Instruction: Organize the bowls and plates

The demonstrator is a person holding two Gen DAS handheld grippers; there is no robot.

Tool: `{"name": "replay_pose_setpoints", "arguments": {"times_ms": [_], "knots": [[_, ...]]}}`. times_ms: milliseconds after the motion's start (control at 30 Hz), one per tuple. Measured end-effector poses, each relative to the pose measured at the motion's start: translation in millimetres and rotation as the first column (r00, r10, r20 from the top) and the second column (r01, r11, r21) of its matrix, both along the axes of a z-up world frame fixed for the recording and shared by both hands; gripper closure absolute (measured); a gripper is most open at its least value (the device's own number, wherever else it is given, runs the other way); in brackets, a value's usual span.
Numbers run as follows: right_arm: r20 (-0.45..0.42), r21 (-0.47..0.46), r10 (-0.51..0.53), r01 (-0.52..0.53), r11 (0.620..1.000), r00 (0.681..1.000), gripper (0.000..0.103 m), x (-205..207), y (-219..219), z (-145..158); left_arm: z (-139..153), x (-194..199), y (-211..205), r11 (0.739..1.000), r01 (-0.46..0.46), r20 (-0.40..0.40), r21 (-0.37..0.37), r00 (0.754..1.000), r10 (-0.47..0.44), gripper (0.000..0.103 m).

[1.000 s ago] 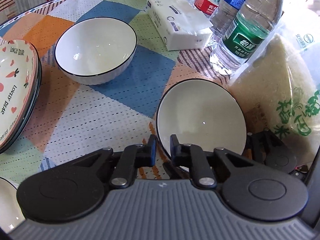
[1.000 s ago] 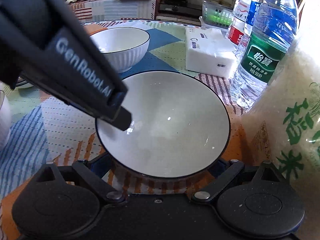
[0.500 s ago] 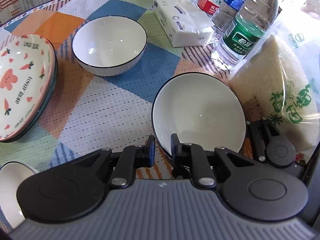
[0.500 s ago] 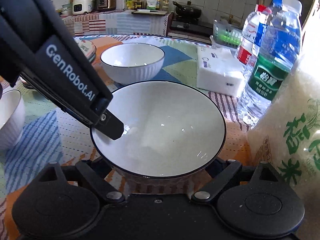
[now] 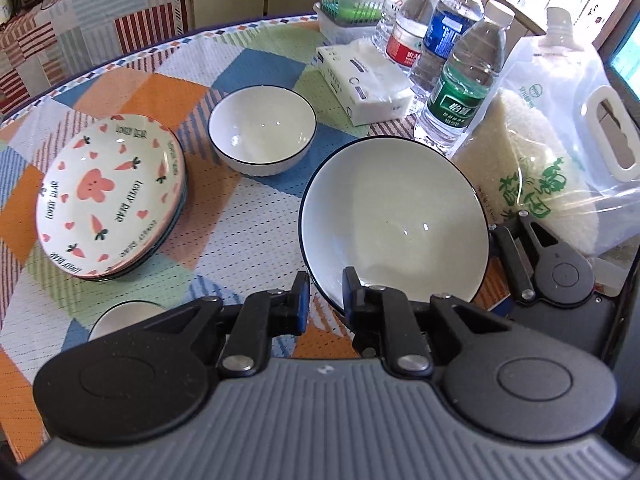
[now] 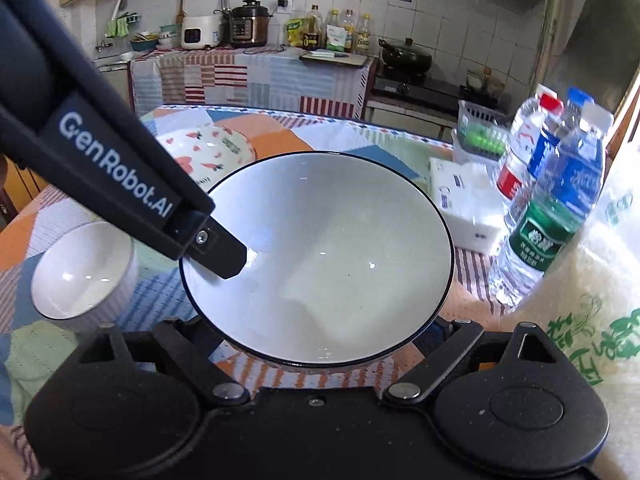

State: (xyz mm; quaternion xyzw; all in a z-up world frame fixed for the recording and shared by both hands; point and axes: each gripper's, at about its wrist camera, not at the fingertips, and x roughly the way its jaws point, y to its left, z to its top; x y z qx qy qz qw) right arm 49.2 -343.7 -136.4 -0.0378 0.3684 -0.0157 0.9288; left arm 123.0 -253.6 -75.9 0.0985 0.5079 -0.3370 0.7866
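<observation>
Big bowl [image 5: 394,220] has risen off the cloth, now centre-right of frame. Left gripper [image 5: 324,294] clamped on its near rim, right gripper [image 6: 320,340] cradling it underneath, grip unclear. Keep it level w/ both, steer toward small bowl [image 5: 262,134] upper centre.

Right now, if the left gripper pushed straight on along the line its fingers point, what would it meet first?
The left gripper is already clamped on the rim of the large bowl, so that bowl's wall comes first. Beyond it the line seems to run toward the small bowl on the tablecloth, though depth is unclear.
</observation>
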Motion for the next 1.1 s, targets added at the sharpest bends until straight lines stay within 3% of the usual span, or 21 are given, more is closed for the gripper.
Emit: {"name": "replay_pose_setpoints", "arguments": {"times_ms": [433,733,1100], "knots": [[-0.002,-0.003,0.1,-0.1,0.995,0.995,0.009,-8,45,29,28,-19,62,0.999,-0.047,0.045,-0.011,0.998,0.048,0.087],[-0.015,-0.006,0.217,-0.217,0.976,0.976,0.009,-7,87,26,22,-25,110,0.992,-0.121,0.048,0.035,0.992,0.119,0.087],[-0.022,0.048,0.366,-0.364,0.93,0.93,0.009,1,121,14,-5,-10,160,0.972,-0.227,-0.011,0.067,0.974,0.228,0.087]]}}
